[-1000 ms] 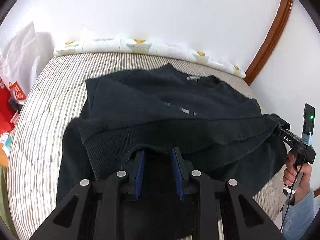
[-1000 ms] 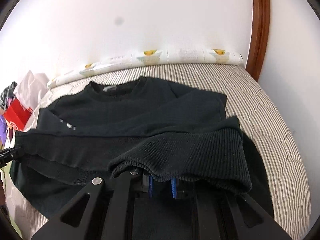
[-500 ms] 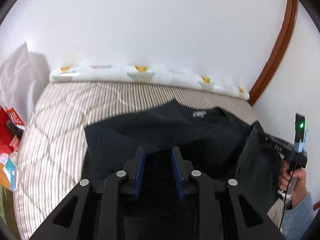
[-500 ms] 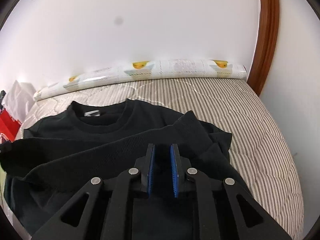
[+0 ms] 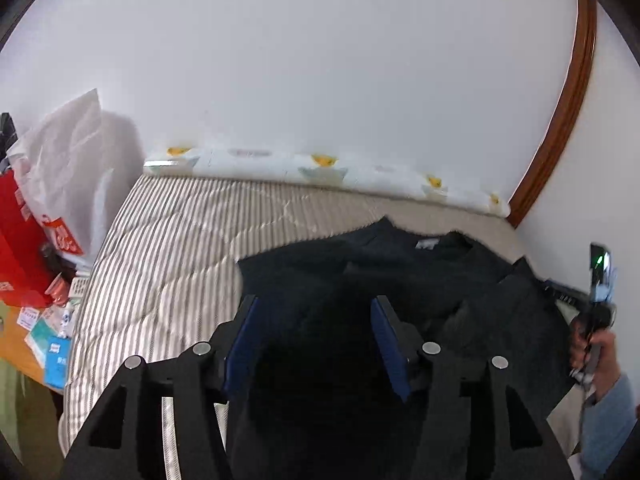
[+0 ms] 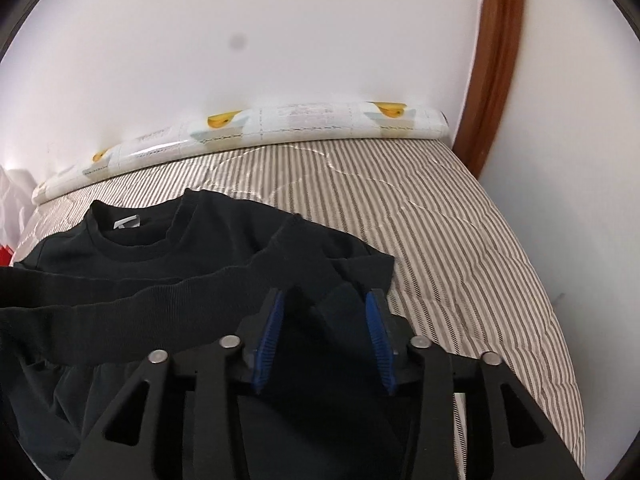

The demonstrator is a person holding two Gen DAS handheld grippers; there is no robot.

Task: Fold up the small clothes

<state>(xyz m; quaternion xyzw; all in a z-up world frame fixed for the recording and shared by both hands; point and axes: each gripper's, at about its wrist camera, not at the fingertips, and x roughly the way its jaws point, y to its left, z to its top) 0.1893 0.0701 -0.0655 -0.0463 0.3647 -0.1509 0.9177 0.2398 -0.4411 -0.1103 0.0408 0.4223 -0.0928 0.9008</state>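
A black sweater (image 5: 384,272) lies on the striped bed, its bottom half folded up toward the collar. It also shows in the right wrist view (image 6: 168,264), with the ribbed hem lying across the chest below the neck label. My left gripper (image 5: 314,320) is open over the sweater's left side, its blue pads spread wide with dark fabric under them. My right gripper (image 6: 324,312) is open over the right side, with a point of fabric standing between the pads. The right gripper also appears at the right edge of the left wrist view (image 5: 588,300).
The striped mattress (image 6: 460,240) runs to a printed bolster (image 6: 280,124) along the white wall. A brown door frame (image 6: 496,64) stands at the right. White and red bags (image 5: 48,208) and boxes sit beside the bed on the left.
Both grippers carried the sweater's hem up toward the collar, then opened and let it go. The hem now rests across the chest.
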